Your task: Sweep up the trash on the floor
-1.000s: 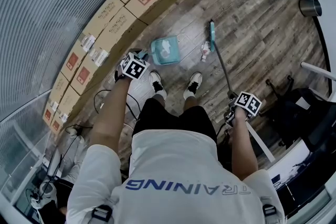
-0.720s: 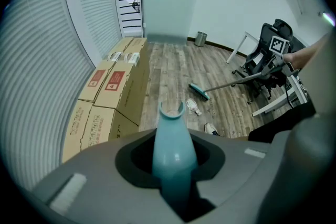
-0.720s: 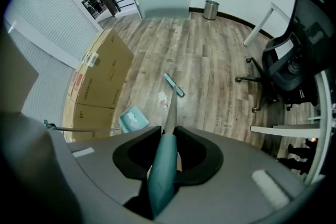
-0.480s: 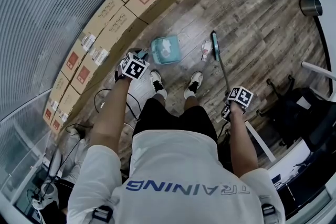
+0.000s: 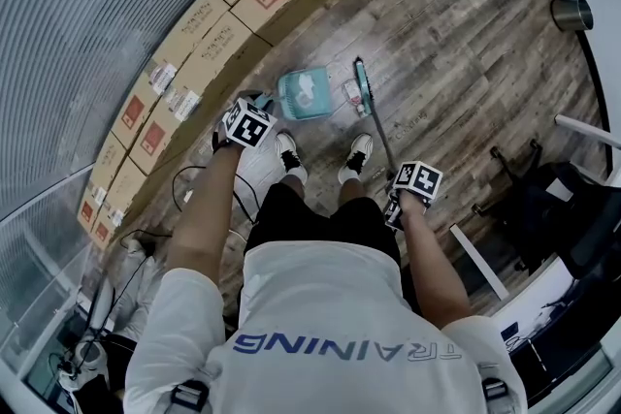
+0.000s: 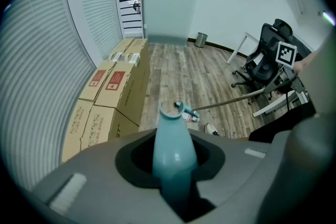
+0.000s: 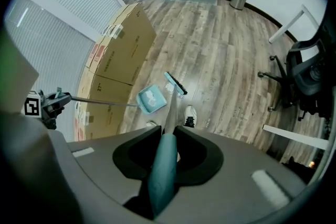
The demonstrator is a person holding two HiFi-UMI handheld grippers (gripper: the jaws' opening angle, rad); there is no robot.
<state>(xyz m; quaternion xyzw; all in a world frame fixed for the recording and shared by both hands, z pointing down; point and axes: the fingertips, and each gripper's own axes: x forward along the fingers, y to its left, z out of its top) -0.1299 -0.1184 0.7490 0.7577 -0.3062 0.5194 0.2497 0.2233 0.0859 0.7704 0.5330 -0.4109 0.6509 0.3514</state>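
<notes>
- My left gripper (image 5: 245,127) has its fingers (image 6: 105,181) pinching the teal handle of the dustpan (image 5: 304,94). The pan sits on the wooden floor (image 5: 456,34) just ahead of the shoes (image 5: 357,153), near the cardboard boxes (image 5: 194,34).
- My right gripper (image 5: 403,201) has its fingers clamped on the teal grip of the broom (image 5: 376,123), whose head lies just beside the dustpan's mouth.
- The trash (image 5: 350,96), a small pale piece, lies between broom head and dustpan. Something white seems to sit inside the pan, though it's too small to be sure.
</notes>
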